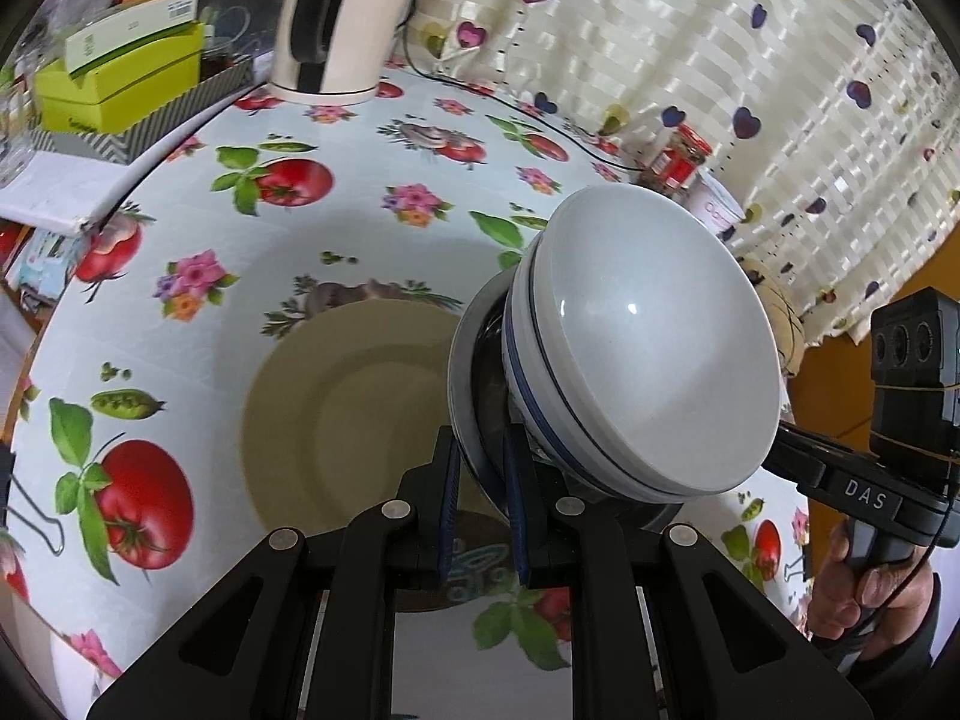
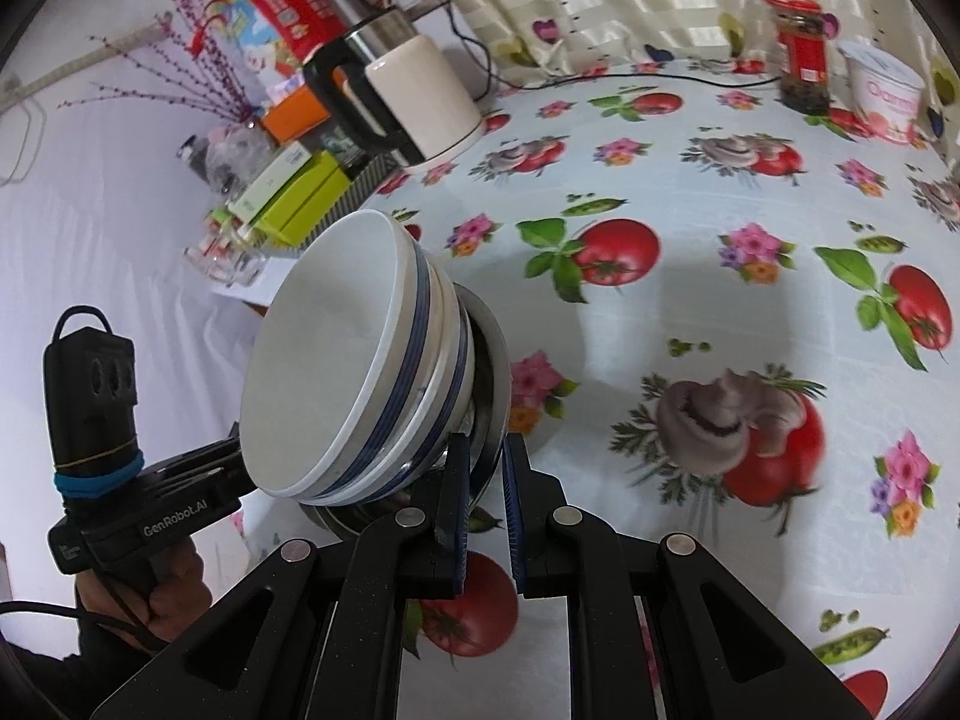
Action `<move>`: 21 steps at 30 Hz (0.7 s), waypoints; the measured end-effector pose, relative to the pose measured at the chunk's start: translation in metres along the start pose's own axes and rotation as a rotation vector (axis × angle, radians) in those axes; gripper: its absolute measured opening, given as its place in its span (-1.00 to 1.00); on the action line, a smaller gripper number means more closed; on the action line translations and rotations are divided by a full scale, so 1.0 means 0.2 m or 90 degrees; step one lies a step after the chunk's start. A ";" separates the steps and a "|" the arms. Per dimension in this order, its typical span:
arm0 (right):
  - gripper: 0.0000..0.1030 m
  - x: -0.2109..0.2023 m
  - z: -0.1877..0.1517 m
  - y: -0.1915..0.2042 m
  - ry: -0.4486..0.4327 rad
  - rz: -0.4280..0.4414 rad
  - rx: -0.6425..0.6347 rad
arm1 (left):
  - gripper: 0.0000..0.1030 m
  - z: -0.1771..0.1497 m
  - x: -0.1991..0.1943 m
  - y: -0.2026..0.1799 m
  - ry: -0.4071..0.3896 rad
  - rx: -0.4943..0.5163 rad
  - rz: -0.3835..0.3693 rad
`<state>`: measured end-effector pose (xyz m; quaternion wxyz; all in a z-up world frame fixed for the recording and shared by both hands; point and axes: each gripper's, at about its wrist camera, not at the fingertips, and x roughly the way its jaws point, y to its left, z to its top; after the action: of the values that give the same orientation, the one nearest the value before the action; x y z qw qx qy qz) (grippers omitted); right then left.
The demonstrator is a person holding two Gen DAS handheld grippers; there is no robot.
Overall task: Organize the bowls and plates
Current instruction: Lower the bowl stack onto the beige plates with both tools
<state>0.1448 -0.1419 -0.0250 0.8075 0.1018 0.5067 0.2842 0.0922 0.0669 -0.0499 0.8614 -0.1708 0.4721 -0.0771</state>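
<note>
A stack of bowls hangs tilted above the table, with white blue-striped bowls (image 1: 648, 348) (image 2: 324, 372) nested in a steel bowl (image 1: 471, 372) (image 2: 497, 360). My left gripper (image 1: 483, 480) is shut on the steel bowl's rim on one side. On the opposite side, my right gripper (image 2: 486, 492) is shut on the same rim. Each gripper shows in the other's view, the right gripper (image 1: 840, 468) at the right edge and the left gripper (image 2: 180, 480) at the lower left. A beige plate (image 1: 336, 408) lies flat on the table below the stack.
The table has a tomato-and-flower cloth (image 1: 288, 180) (image 2: 690, 276). A white kettle (image 1: 336, 18) (image 2: 414, 102) and a green box (image 1: 120, 78) stand at its far left. A red-lidded jar (image 2: 804, 54) and a tub (image 2: 888, 90) stand by the curtain (image 1: 750, 60).
</note>
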 end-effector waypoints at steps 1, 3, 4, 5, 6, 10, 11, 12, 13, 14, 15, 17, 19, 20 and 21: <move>-0.79 0.01 0.01 0.01 0.003 0.001 -0.003 | -0.71 0.00 0.00 0.01 -0.001 -0.003 0.002; -0.79 0.04 0.02 0.04 0.009 0.003 -0.010 | -0.71 0.00 -0.01 0.04 -0.003 -0.009 0.006; -0.79 0.05 0.02 0.05 0.011 0.004 -0.013 | -0.71 0.00 -0.01 0.06 -0.004 -0.012 0.009; -0.79 0.07 0.03 0.06 0.014 0.005 -0.017 | -0.71 0.00 -0.02 0.07 -0.005 -0.015 0.011; -0.79 0.08 0.03 0.07 0.016 0.006 -0.021 | -0.71 0.00 -0.02 0.08 -0.006 -0.018 0.013; -0.79 0.13 0.05 0.11 0.028 0.011 -0.031 | -0.71 0.00 -0.04 0.13 -0.009 -0.029 0.022; -0.79 0.14 0.05 0.12 0.030 0.012 -0.034 | -0.71 -0.01 -0.04 0.14 -0.010 -0.031 0.024; -0.79 0.15 0.05 0.14 0.032 0.013 -0.036 | -0.71 -0.01 -0.04 0.16 -0.011 -0.033 0.026; -0.79 0.16 0.05 0.15 0.035 0.014 -0.038 | -0.71 -0.01 -0.05 0.17 -0.011 -0.035 0.028; -0.79 0.18 0.06 0.16 0.038 0.016 -0.041 | -0.71 -0.01 -0.05 0.18 -0.011 -0.037 0.029; -0.79 0.19 0.06 0.16 0.040 0.017 -0.043 | -0.71 -0.01 -0.05 0.19 -0.011 -0.039 0.031; -0.79 0.21 0.06 0.18 0.046 0.019 -0.046 | -0.71 -0.02 -0.05 0.21 -0.010 -0.043 0.034; -0.79 0.23 0.06 0.19 0.050 0.020 -0.048 | -0.71 -0.02 -0.05 0.23 -0.008 -0.048 0.037; -0.79 0.24 0.06 0.19 0.054 0.021 -0.050 | -0.71 -0.03 -0.05 0.23 -0.007 -0.049 0.039; -0.79 0.25 0.06 0.20 0.056 0.022 -0.050 | -0.71 -0.03 -0.05 0.24 -0.006 -0.051 0.040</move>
<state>0.1575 -0.0799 -0.0396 0.7830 0.0659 0.5282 0.3219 0.0812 0.1124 -0.0631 0.8582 -0.1905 0.4758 -0.0306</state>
